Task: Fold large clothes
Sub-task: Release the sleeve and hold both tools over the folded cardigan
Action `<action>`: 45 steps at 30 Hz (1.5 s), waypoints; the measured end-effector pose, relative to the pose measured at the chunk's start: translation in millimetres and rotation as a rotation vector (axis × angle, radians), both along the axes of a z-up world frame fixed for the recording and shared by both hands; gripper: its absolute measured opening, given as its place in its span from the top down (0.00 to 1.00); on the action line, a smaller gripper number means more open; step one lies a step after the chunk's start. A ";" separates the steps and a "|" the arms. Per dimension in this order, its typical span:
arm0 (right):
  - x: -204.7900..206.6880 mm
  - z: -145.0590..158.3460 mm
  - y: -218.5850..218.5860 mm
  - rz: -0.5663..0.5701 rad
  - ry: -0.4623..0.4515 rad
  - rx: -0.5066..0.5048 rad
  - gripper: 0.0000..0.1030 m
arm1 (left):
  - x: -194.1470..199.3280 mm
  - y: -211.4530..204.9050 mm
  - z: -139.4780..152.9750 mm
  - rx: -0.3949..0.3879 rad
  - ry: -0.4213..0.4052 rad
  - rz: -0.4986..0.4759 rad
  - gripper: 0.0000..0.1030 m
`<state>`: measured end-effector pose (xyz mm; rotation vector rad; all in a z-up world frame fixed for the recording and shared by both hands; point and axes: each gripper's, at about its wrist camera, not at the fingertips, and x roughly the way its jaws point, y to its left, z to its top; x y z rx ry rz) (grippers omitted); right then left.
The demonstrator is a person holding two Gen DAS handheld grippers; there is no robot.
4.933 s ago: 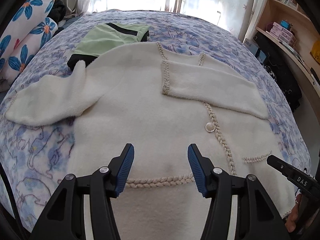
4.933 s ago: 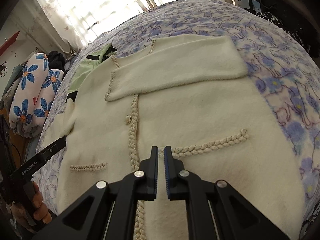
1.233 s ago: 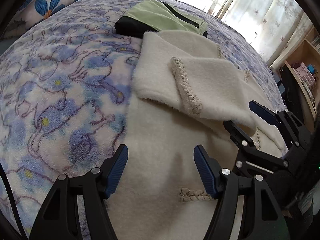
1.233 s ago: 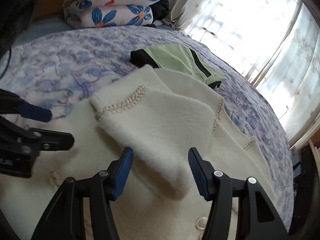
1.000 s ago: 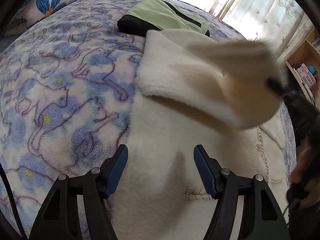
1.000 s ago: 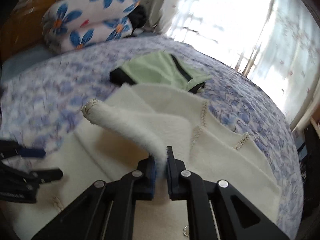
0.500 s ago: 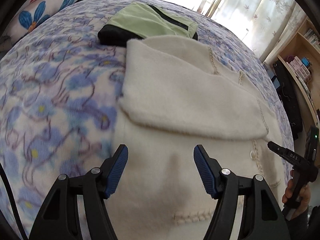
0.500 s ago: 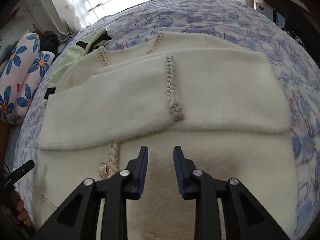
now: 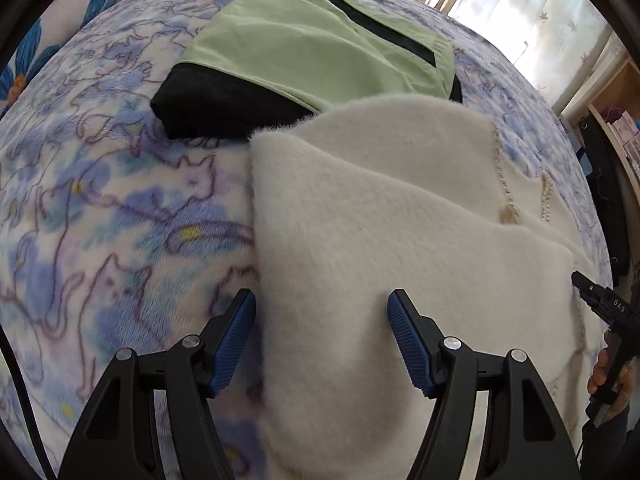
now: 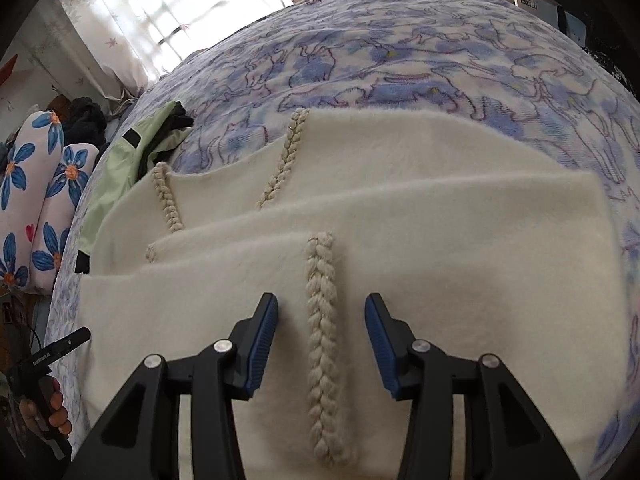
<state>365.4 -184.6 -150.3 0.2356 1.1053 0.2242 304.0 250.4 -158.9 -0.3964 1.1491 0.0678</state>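
Observation:
A cream fleece cardigan [image 9: 380,216] with braided trim lies flat on the bed, both sleeves folded across its chest. My left gripper [image 9: 320,324] is open and empty, low over the cardigan's left shoulder edge where the folded sleeve starts. My right gripper [image 10: 320,328] is open and empty, straddling the braided cuff [image 10: 320,304] of the top sleeve. The cardigan also shows in the right wrist view [image 10: 460,216]. The right gripper's tip [image 9: 592,292] shows at the left view's right edge.
A folded green and black garment [image 9: 312,52] lies just beyond the cardigan's shoulder, also in the right wrist view [image 10: 136,156]. The blue floral bedspread [image 9: 100,200] covers the bed. Flowered pillows [image 10: 36,200] are at the far left. Shelves [image 9: 616,120] stand to the right.
The right gripper laid the left sleeve across the chest and let go of it. Both grippers have since moved forward and lower; the right one has opened wider over the cuff.

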 end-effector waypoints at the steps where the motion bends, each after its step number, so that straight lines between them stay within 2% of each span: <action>1: 0.4 -0.5 2.0 0.000 -0.007 -0.005 0.56 | 3.6 -0.3 -2.0 -0.006 -0.004 0.004 0.35; 3: -0.6 0.0 8.1 0.019 -0.026 -0.010 0.58 | 8.9 3.1 -4.7 -0.028 -0.019 0.014 0.40; 4: -1.6 0.9 13.2 0.047 -0.038 -0.016 0.65 | 11.1 5.0 -4.4 -0.040 -0.033 0.022 0.59; 5: -1.0 2.5 20.0 0.079 -0.051 -0.051 0.85 | 12.3 6.9 -3.1 -0.034 -0.039 0.036 0.75; 6: -5.1 6.1 27.7 0.104 -0.083 -0.107 0.85 | 12.3 8.3 -0.4 -0.024 -0.048 0.052 0.84; 8: -10.9 16.4 34.1 0.128 -0.144 -0.138 0.86 | 8.8 8.2 8.3 -0.023 -0.095 0.060 0.89; 11: -15.0 41.4 29.6 0.107 -0.249 -0.060 0.86 | 0.3 2.1 24.9 0.024 -0.184 0.067 0.90; 14: -5.4 51.1 28.8 0.062 -0.316 -0.053 0.86 | -3.2 2.5 31.5 0.005 -0.247 0.116 0.90; 16: 9.8 39.1 29.4 0.038 -0.279 -0.070 0.86 | 0.3 2.9 27.6 0.004 -0.248 0.133 0.90; 19: 31.4 2.7 32.8 0.026 -0.107 -0.132 0.81 | 9.1 1.6 9.5 0.037 -0.182 0.125 0.89; 20: 30.1 1.2 29.5 0.019 -0.096 -0.121 0.78 | 10.4 3.4 5.0 0.032 -0.168 0.122 0.87; 22: 22.8 10.2 20.3 -0.011 -0.104 -0.077 0.78 | 8.5 9.3 3.8 0.004 -0.155 0.125 0.83; 23: 18.2 15.8 14.8 -0.024 -0.109 -0.054 0.78 | 6.3 12.9 5.0 -0.012 -0.148 0.129 0.77; 25: 5.7 27.6 3.9 -0.052 -0.134 -0.027 0.78 | 0.4 19.1 13.3 0.008 -0.125 0.160 0.69; 28: -17.5 37.5 -2.2 -0.060 -0.166 -0.011 0.78 | -15.1 18.8 32.5 0.053 -0.145 0.172 0.68; 31: -37.3 38.1 13.6 -0.004 -0.159 -0.012 0.78 | -33.2 -3.6 49.5 0.061 -0.194 0.111 0.68; 33: -49.9 37.0 36.8 0.064 -0.151 -0.019 0.78 | -43.8 -29.6 54.3 0.078 -0.196 0.058 0.68; 38: -76.3 31.8 106.3 0.243 -0.116 0.025 0.78 | -61.5 -95.8 45.7 0.061 -0.193 -0.031 0.68; 41: -87.3 20.0 141.0 0.325 -0.112 -0.031 0.78 | -63.8 -116.4 27.0 0.047 -0.164 -0.023 0.68; 43: -89.8 8.1 150.2 0.345 -0.097 -0.084 0.78 | -63.4 -117.3 13.6 0.079 -0.141 0.006 0.68; 45: -88.5 3.1 141.7 0.348 -0.109 -0.106 0.88 | -64.7 -109.6 6.0 0.073 -0.151 0.013 0.69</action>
